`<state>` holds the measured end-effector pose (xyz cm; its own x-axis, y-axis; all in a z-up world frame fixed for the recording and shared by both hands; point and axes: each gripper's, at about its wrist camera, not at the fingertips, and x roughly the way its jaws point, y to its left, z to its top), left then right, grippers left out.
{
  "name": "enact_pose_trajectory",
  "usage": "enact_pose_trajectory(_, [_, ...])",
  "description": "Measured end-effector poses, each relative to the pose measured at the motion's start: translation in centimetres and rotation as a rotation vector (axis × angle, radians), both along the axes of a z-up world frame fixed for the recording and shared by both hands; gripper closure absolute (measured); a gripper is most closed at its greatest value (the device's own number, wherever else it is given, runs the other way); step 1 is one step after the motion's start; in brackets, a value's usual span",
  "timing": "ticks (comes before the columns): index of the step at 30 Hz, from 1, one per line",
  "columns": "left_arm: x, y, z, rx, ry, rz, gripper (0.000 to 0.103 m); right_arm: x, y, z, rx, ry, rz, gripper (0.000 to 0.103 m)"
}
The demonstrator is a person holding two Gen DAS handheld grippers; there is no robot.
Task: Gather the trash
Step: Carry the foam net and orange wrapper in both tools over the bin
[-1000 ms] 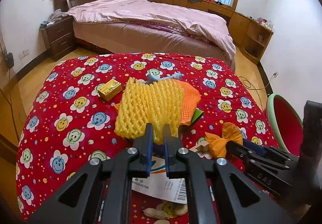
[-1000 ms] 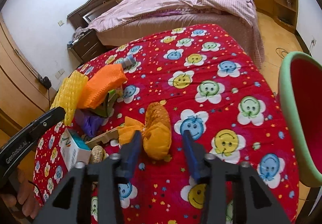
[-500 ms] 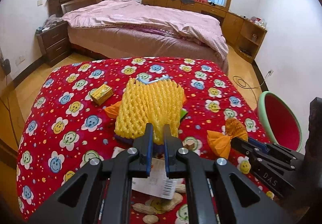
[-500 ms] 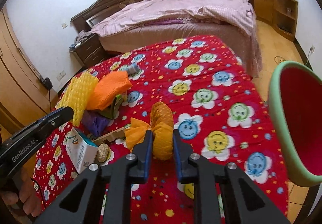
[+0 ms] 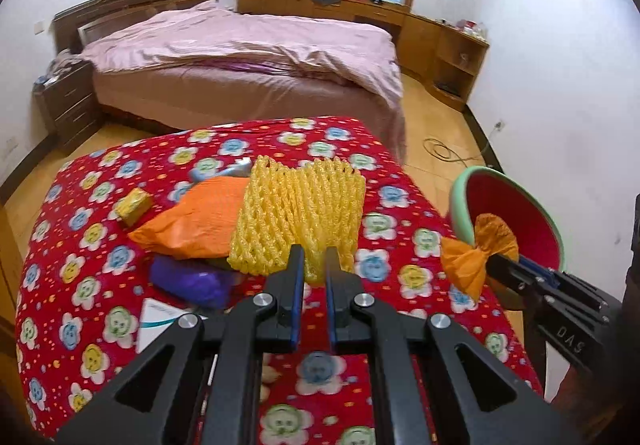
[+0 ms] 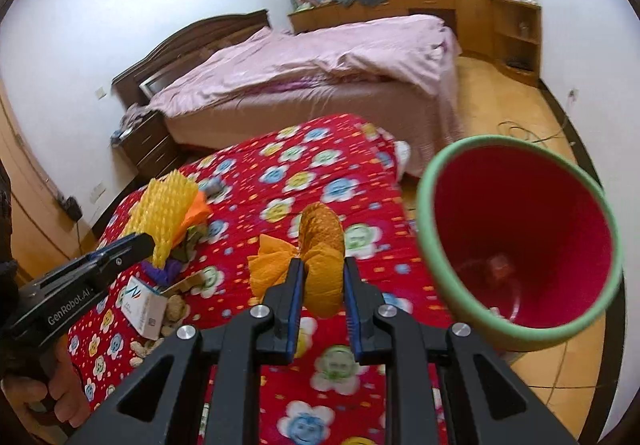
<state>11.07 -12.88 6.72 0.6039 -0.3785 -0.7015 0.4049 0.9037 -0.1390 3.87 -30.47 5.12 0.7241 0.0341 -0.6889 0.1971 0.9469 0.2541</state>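
Note:
My left gripper (image 5: 311,259) is shut on a yellow foam net (image 5: 298,223) and holds it up over the red flowered table (image 5: 100,245). My right gripper (image 6: 320,273) is shut on a crumpled orange wrapper (image 6: 316,257), lifted above the table's right edge beside the green bin with a red inside (image 6: 520,241). The wrapper (image 5: 478,251) and bin (image 5: 516,209) also show in the left wrist view. An orange net (image 5: 200,221), a purple bag (image 5: 188,279), a small yellow box (image 5: 134,205) and a white carton (image 6: 144,305) lie on the table.
Peanut shells (image 6: 174,309) lie by the carton. A bed with a pink cover (image 5: 240,57) stands behind the table. Wooden cabinets (image 5: 440,49) line the far wall. A cable (image 5: 444,151) lies on the wooden floor near the bin.
My right gripper closed on the orange wrapper and lifted it toward the bin. My left gripper rose higher with the yellow net, uncovering the orange net and purple bag.

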Motion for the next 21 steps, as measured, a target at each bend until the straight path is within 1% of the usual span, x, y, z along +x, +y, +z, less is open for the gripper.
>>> enact_pose_trajectory(9, [-0.7, -5.6, 0.5, 0.019, -0.005, -0.109, 0.095, -3.0, -5.2, 0.8, -0.014, -0.022, -0.137, 0.082])
enact_pose_trajectory(16, [-1.0, -10.1, 0.2, 0.037, -0.004, -0.185, 0.095, -4.7, -9.2, 0.4, -0.014, -0.016, -0.226, 0.082])
enact_pose_trajectory(21, [-1.0, -13.4, -0.7, 0.049, 0.014, -0.230, 0.095, -5.3, -11.8, -0.2, -0.008, -0.010, -0.274, 0.082])
